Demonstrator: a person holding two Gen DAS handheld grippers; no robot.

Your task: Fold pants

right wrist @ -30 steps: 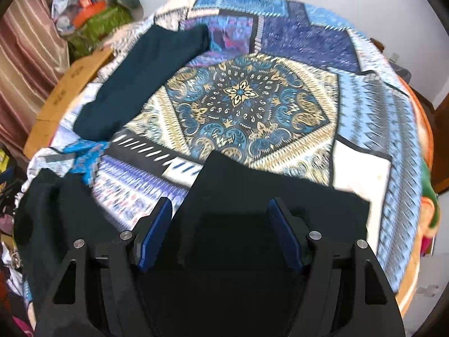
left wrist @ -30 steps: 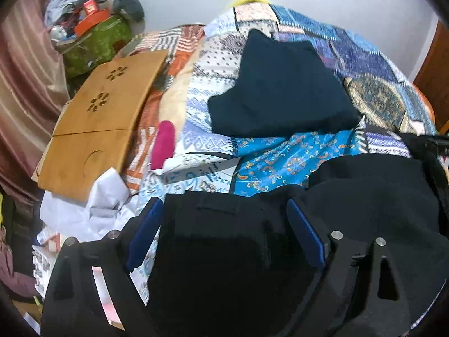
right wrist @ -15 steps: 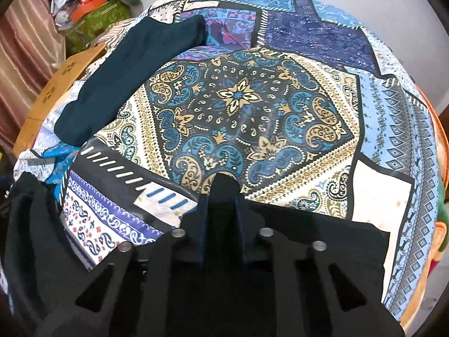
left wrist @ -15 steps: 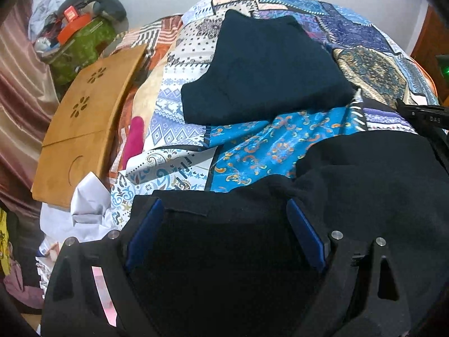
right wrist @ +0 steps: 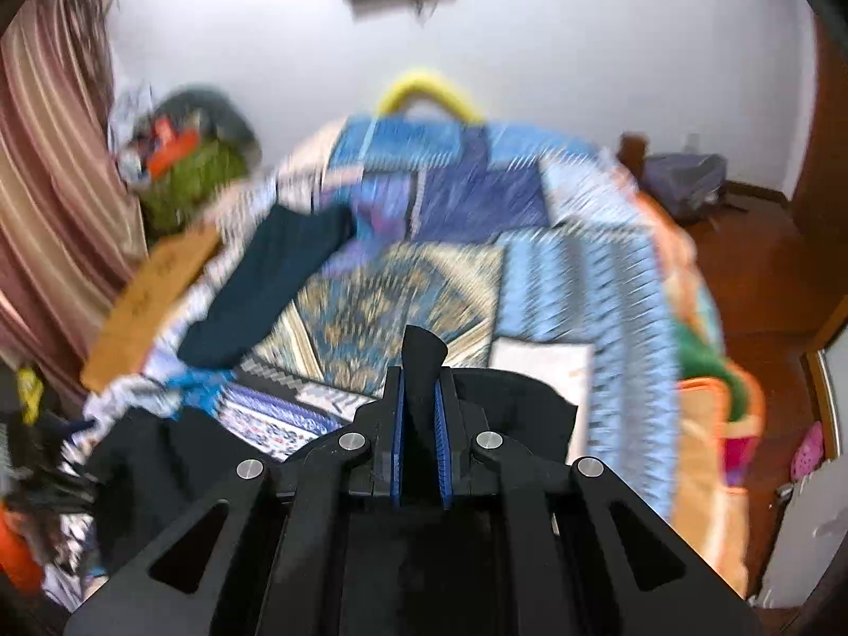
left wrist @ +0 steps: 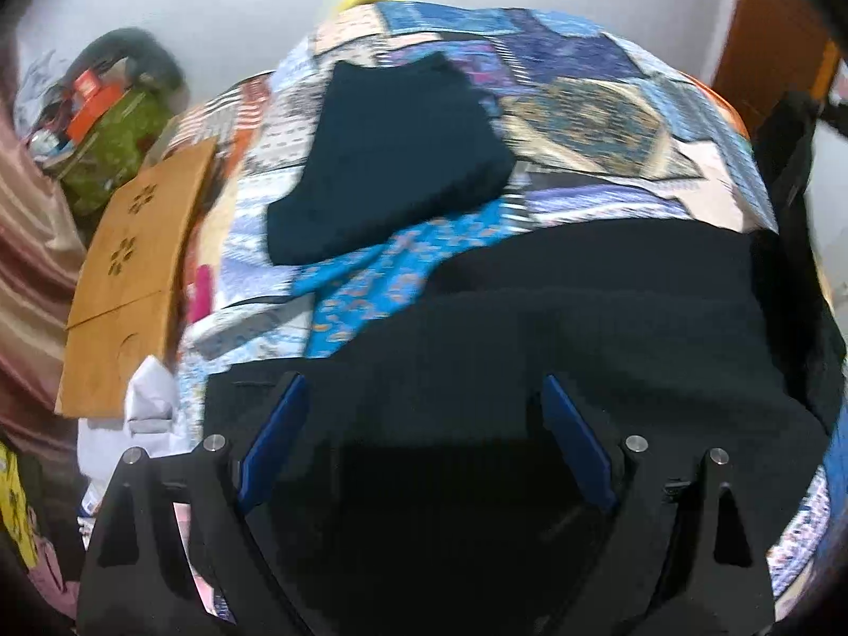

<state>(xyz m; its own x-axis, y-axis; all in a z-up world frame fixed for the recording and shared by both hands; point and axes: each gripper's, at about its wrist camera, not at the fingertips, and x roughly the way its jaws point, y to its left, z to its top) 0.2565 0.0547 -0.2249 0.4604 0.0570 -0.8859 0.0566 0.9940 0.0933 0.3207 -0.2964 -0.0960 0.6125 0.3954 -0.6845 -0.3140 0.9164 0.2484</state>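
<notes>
Pants [left wrist: 583,328], black, soft and limp, lay on the near bed edge, the right gripper [right wrist: 420,424] clamped on a hem tuft, the left gripper [left wrist: 424,440] spread apart over the waistband, the firmer place to grip

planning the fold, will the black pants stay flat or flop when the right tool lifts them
Probably floppy: the black fabric pants bunch into a peak between the shut right tool. Likely to drape and drag, since the rest sags onto the patchwork bedspread. The open left tool grips nothing.
</notes>
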